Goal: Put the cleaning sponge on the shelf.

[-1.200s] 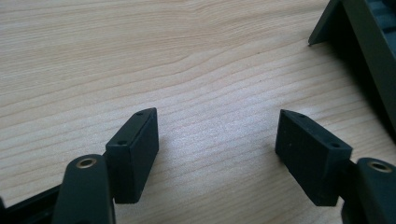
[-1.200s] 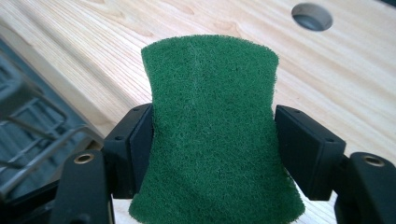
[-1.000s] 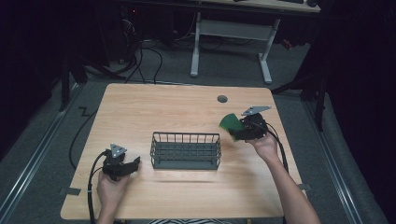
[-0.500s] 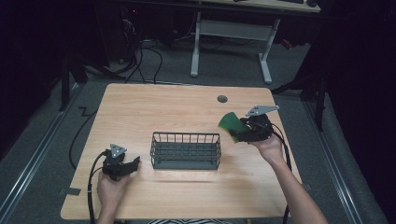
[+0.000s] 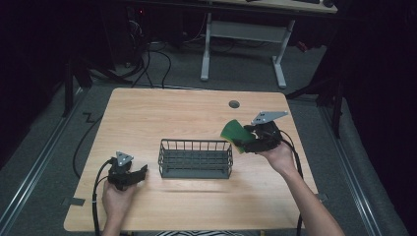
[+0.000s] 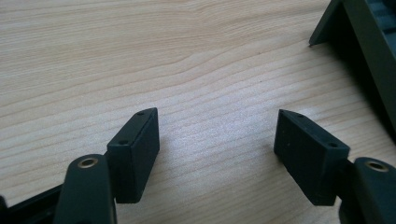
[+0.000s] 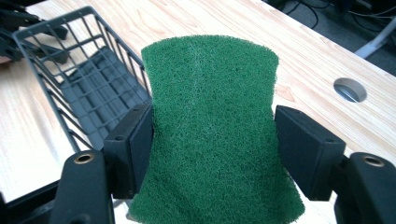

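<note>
A green scouring pad [image 7: 212, 126] sits pinched between the two black jaws of my right gripper [image 7: 213, 140], squeezed narrow at its waist. From above, the pad [image 5: 234, 133] hangs in the air just past the right end of a dark wire basket [image 5: 195, 158], with the right gripper [image 5: 244, 142] shut on it. The basket [image 7: 88, 88] lies ahead and to the left in the right gripper view and holds nothing I can see. My left gripper [image 5: 141, 171] rests at the table's near left, left of the basket. Its jaws [image 6: 217, 140] stand wide apart over bare wood.
A round cable hole [image 5: 234, 104] is cut in the tabletop beyond the right gripper. Cables trail from both grippers off the near edge. The basket's corner [image 6: 359, 42] shows at the right of the left gripper view. A white desk frame [image 5: 243, 39] stands behind the table.
My right gripper has risen with the green pad and drifted a little away from the basket's end. The left gripper has stayed put.
</note>
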Demonstrator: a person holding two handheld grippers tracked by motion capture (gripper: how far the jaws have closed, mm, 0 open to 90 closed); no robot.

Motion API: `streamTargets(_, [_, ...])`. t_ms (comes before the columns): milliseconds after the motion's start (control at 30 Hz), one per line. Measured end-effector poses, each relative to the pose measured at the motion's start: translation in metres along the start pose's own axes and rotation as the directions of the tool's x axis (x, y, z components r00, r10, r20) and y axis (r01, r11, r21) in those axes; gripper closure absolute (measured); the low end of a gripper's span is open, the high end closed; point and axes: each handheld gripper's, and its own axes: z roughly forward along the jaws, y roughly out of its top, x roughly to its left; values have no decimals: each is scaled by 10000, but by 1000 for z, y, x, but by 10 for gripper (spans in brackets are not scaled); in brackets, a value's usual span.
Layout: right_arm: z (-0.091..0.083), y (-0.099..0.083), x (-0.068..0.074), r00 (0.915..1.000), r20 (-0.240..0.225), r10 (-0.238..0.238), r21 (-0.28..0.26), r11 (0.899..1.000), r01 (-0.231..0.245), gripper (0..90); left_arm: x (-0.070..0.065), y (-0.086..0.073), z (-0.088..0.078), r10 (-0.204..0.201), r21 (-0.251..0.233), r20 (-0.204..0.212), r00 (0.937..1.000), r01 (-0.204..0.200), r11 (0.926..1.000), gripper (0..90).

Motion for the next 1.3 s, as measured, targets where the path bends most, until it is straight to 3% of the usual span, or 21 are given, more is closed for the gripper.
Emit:
streamTargets(567, [15, 19, 24, 9959, -648, -623, -139, 9980, 615, 312, 0, 0, 0, -5, -1, 6, 10000, 5, 10000, 316])
streamTargets(900, [39, 27, 40, 9894, -1077, -978, 251, 9946, 1010, 310, 1, 0, 0, -39, -8, 42, 10000, 39, 10000, 315])
streamTargets(1300, [55, 25, 49, 9851, -1065, -1349, 732, 9870, 1431, 307, 1, 0, 0, -39, -9, 44, 10000, 39, 10000, 313])
